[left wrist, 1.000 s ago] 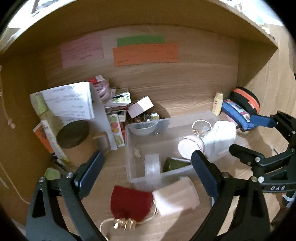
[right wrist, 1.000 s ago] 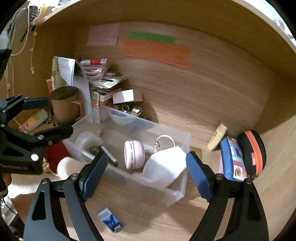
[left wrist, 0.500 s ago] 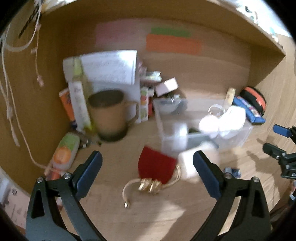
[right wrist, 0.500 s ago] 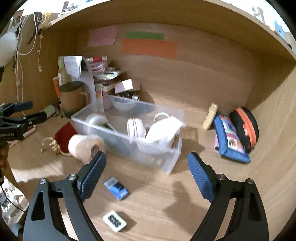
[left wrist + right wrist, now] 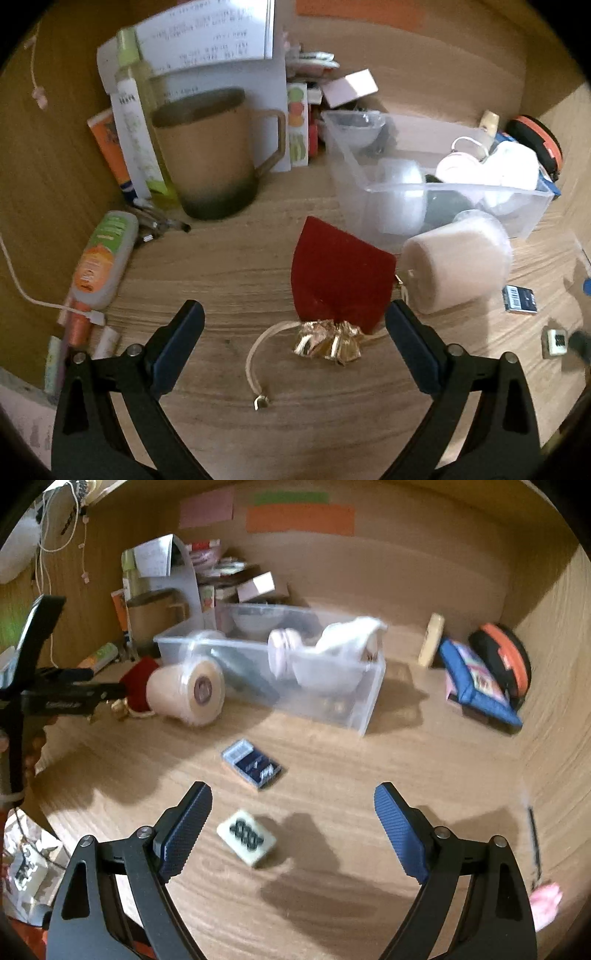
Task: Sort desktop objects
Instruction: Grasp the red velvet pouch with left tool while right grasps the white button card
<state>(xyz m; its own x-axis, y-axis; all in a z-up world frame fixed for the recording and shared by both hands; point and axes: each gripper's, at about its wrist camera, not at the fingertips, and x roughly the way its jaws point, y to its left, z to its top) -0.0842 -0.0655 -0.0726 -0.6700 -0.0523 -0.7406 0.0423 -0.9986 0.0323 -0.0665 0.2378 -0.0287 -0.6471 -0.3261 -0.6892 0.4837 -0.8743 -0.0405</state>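
The left gripper (image 5: 294,332) hangs above the wooden desk (image 5: 229,266) with its jaws spread wide and nothing between them. Just ahead of it, at about 12 o'clock, lies a red pouch (image 5: 340,273) with gold trim and a pale drawstring; the pouch's gathered gold end sits between the two finger tips but touches neither. At 2 o'clock from the pouch, touching its edge, a cream roll (image 5: 456,262) lies on its side against the front wall of a clear plastic bin (image 5: 458,192), which holds a white mask, a round pale case and other small items. At 11 o'clock stands a brown mug (image 5: 212,151), with a tube (image 5: 103,258) lying at 9 o'clock near the left wall. The right gripper (image 5: 293,825) is likewise spread wide and empty over the desk. A white mahjong tile (image 5: 246,837) rests between its fingers, closer to the left one. At 12 o'clock beyond it lies a small blue box (image 5: 252,763), apart from the tile. Farther on sit the bin and the roll, with the pouch behind the roll at 10 o'clock. At 2 o'clock a blue pencil case (image 5: 478,683) leans against a black and orange round case (image 5: 506,661).
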